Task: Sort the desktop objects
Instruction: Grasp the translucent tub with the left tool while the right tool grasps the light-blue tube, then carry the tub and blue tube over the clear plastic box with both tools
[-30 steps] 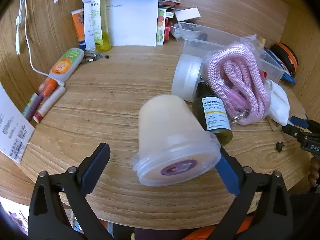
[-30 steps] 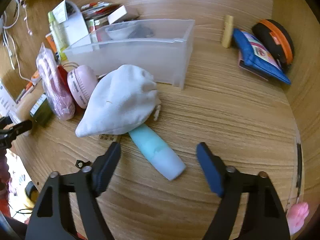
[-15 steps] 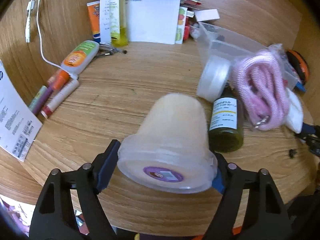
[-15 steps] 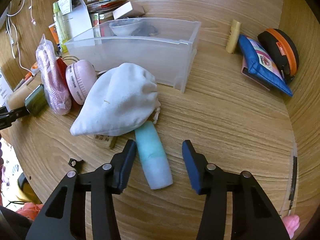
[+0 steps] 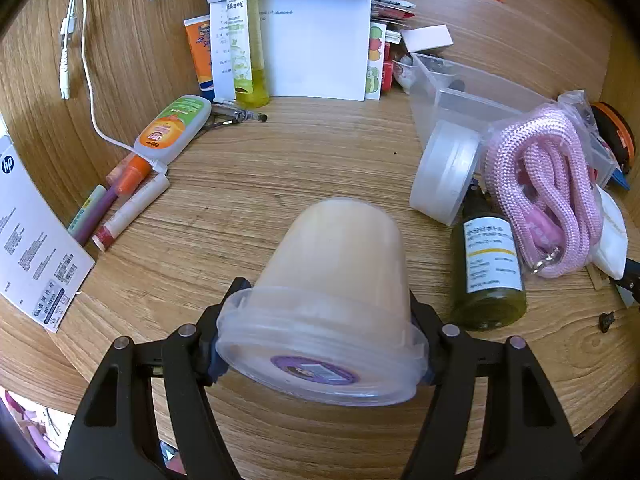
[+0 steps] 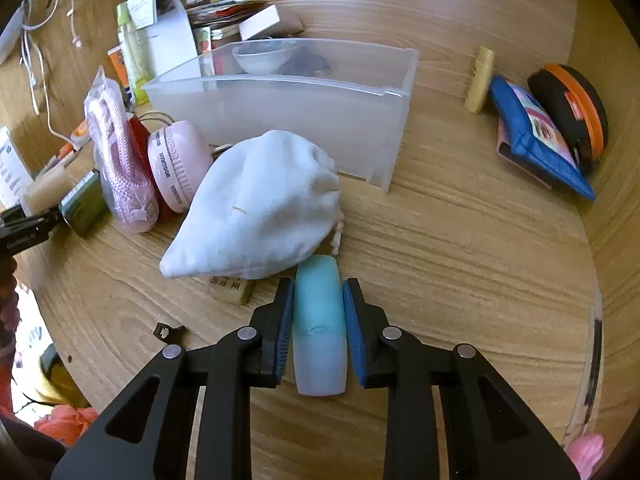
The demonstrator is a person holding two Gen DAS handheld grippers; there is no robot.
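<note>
Teal tube point(image 6: 319, 320): lengthwise between my right gripper point(image 6: 318, 320) pads, clamped (pointing bagward).
Tub point(image 5: 332, 296): pinched in left gripper point(image 5: 320, 340).

A pale cream tub point(image 5: 332, 280) with a purple label is seen beside a pink braided rope point(image 5: 540, 188); a teal tube point(image 6: 319, 320) lies by a white pouch point(image 6: 256, 208).

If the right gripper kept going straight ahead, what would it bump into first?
Probably the white pouch. The right gripper, shut on the blue tube, points at the pouch's right edge, with the clear bin behind it. Depth is hard to judge.
</note>
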